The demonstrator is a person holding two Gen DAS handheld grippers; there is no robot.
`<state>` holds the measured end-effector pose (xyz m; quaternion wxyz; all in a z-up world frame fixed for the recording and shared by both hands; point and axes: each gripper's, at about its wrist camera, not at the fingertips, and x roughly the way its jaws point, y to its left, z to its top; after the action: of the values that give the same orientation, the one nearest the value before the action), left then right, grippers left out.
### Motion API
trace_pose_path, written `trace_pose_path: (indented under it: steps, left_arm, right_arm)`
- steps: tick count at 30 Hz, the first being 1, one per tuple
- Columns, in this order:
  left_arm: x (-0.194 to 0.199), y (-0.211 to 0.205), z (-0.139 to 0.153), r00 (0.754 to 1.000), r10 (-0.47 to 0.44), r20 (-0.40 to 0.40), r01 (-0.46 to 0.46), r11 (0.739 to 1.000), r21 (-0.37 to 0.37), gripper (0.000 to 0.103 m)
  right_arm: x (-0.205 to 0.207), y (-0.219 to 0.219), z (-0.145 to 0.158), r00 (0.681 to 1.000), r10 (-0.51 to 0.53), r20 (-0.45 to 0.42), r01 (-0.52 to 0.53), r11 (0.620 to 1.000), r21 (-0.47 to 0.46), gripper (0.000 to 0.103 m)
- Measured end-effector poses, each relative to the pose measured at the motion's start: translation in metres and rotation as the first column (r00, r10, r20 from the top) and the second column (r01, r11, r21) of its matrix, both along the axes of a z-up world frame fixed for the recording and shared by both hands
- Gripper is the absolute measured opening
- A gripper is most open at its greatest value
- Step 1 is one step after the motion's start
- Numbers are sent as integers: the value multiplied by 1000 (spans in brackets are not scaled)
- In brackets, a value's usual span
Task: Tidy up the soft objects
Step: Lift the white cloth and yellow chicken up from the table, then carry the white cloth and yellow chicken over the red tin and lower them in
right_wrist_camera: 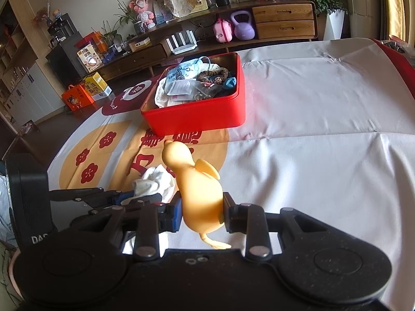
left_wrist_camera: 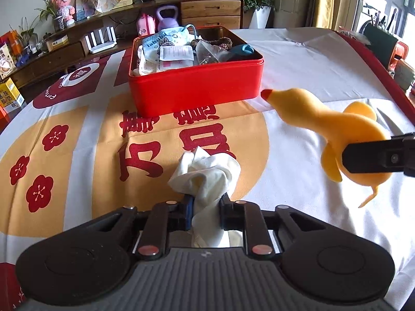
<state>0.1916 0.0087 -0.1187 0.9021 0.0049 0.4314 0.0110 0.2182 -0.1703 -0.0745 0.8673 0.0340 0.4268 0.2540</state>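
My left gripper (left_wrist_camera: pixel 206 207) is shut on a crumpled white cloth (left_wrist_camera: pixel 207 173), held above the patterned tablecloth. My right gripper (right_wrist_camera: pixel 201 211) is shut on a yellow rubber chicken (right_wrist_camera: pixel 197 184) around its body; the chicken (left_wrist_camera: pixel 319 121) also shows at the right of the left wrist view, its red beak pointing at the tin. The white cloth (right_wrist_camera: pixel 155 181) also shows in the right wrist view, just left of the chicken. A red tin box (left_wrist_camera: pixel 197 88) stands ahead, holding a face mask, packets, hair ties and other soft items; it also shows in the right wrist view (right_wrist_camera: pixel 202 119).
The table (left_wrist_camera: pixel 311 59) carries a white cloth with orange and red prints. Behind it stands a wooden sideboard (right_wrist_camera: pixel 282 20) with a purple kettlebell (right_wrist_camera: pixel 242 26), a pink bottle, a router and plants. Boxes (right_wrist_camera: pixel 85 93) sit on the floor at the left.
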Motion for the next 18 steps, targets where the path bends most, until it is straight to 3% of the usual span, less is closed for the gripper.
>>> trace_pose_path:
  steps: [8, 18]
  left_arm:
    - [-12, 1, 30, 1000, -9, 14, 9, 998, -62, 17]
    - [-20, 7, 96, 995, -31, 99, 41, 994, -106, 17]
  right_arm:
    - [-11, 0, 12, 1000, 0, 20, -1, 1000, 17, 29]
    - [-13, 1, 45, 996, 0, 88, -3, 999, 35, 29]
